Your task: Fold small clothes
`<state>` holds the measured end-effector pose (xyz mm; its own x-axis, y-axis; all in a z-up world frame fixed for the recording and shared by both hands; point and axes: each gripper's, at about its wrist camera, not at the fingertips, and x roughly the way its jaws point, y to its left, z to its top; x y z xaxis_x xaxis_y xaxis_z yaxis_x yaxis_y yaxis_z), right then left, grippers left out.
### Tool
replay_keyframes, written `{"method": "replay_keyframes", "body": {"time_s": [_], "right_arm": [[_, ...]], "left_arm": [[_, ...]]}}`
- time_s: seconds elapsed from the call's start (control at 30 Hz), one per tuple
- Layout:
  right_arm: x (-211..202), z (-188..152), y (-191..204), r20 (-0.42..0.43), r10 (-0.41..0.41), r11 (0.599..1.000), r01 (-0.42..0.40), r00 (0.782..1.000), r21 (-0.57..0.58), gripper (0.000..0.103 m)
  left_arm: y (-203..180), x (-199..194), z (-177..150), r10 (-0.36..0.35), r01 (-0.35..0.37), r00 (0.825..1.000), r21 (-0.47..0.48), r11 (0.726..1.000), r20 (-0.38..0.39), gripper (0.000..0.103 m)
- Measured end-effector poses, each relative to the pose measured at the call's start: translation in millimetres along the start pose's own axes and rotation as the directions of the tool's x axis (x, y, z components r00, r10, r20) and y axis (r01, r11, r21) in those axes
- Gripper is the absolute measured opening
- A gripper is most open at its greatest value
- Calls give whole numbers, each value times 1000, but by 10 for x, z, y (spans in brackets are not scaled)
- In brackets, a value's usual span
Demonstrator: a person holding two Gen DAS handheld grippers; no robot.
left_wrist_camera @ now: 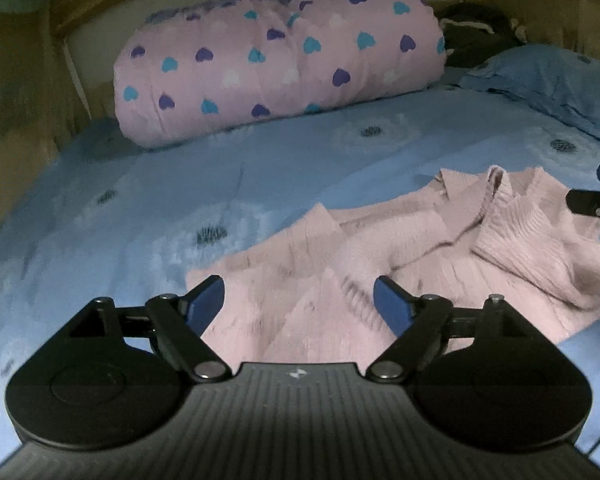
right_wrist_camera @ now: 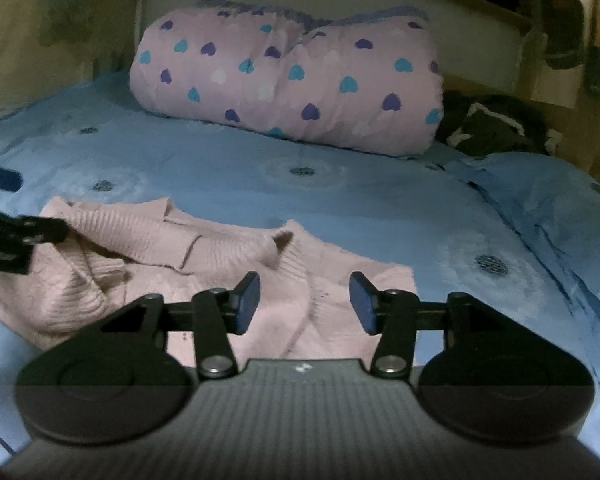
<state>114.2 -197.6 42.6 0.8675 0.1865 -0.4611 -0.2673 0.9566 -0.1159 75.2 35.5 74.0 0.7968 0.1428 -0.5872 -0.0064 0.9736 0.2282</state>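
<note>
Open blue bed (left_wrist_camera: 228, 184) lies beyond the pink sweater (left_wrist_camera: 440, 256); a rolled heart-print quilt (left_wrist_camera: 276, 60) and blue pillow (left_wrist_camera: 556, 80) block the far end.

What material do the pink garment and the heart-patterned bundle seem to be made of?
Pink garment: looks like soft knitted yarn, matte; ribbed rows show on the collar and sleeve.
Heart-patterned bundle: probably a padded quilt in smooth woven cloth, perhaps cotton; its puffy folds and printed hearts suggest this.
</note>
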Motion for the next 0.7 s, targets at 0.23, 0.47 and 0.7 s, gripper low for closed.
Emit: {"method": "replay_keyframes", "body": {"time_s": [0.23,0.47,0.7], "right_arm": [[0,-66,-293,-25,49,986,-45,998,158,56],[-6,-63,-368,-39,87,976,-77,995,206,56],[-122,-55,-101,10,116,992,-116,993,41,56]], "left_arm": [[41,-150,-123,-36,37,999,-32,999,13,85],[-200,-241,-244,-101,98,994,68,993,43,85],[-422,-150,-300,-146,142,989,125,982,24,85]]}}
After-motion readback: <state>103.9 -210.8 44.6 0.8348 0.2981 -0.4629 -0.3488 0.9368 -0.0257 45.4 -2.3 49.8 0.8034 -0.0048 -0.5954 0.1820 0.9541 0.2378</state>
